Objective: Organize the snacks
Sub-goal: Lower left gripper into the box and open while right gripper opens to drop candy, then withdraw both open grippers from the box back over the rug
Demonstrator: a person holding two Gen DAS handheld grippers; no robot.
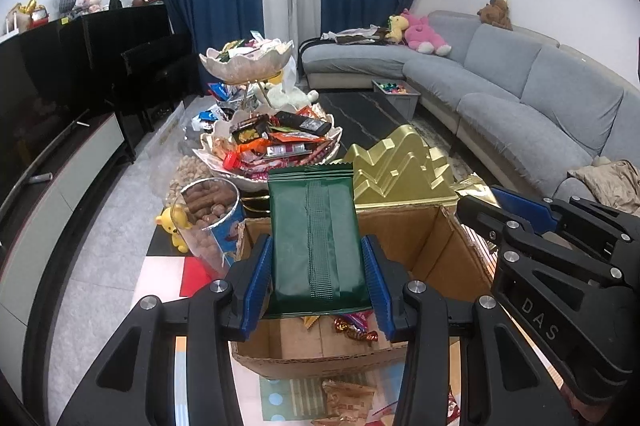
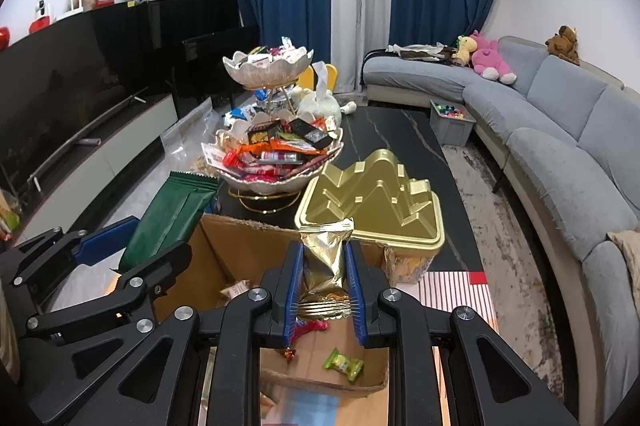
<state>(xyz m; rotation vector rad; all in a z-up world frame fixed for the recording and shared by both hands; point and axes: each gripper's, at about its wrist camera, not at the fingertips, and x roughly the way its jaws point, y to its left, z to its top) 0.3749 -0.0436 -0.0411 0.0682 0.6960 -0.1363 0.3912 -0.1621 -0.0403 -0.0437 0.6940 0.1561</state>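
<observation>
My left gripper (image 1: 318, 278) is shut on a dark green snack packet (image 1: 316, 238), held upright above an open cardboard box (image 1: 424, 246). The same green snack packet (image 2: 172, 218) shows at the left of the right wrist view, clamped by the left gripper (image 2: 132, 246). My right gripper (image 2: 322, 286) is shut on a crumpled gold foil snack packet (image 2: 324, 266), also over the cardboard box (image 2: 248, 246). A few loose wrapped candies (image 2: 343, 364) lie on the box floor. The right gripper (image 1: 532, 222) appears at the right edge of the left wrist view.
A gold mountain-shaped tin (image 2: 372, 201) stands just behind the box. Beyond it a two-tier shell-shaped stand (image 2: 280, 149) is heaped with snacks on a dark table (image 2: 400, 133). A clear tub of brown snacks (image 1: 212, 218) stands left of the box. A grey sofa (image 2: 560, 129) runs along the right.
</observation>
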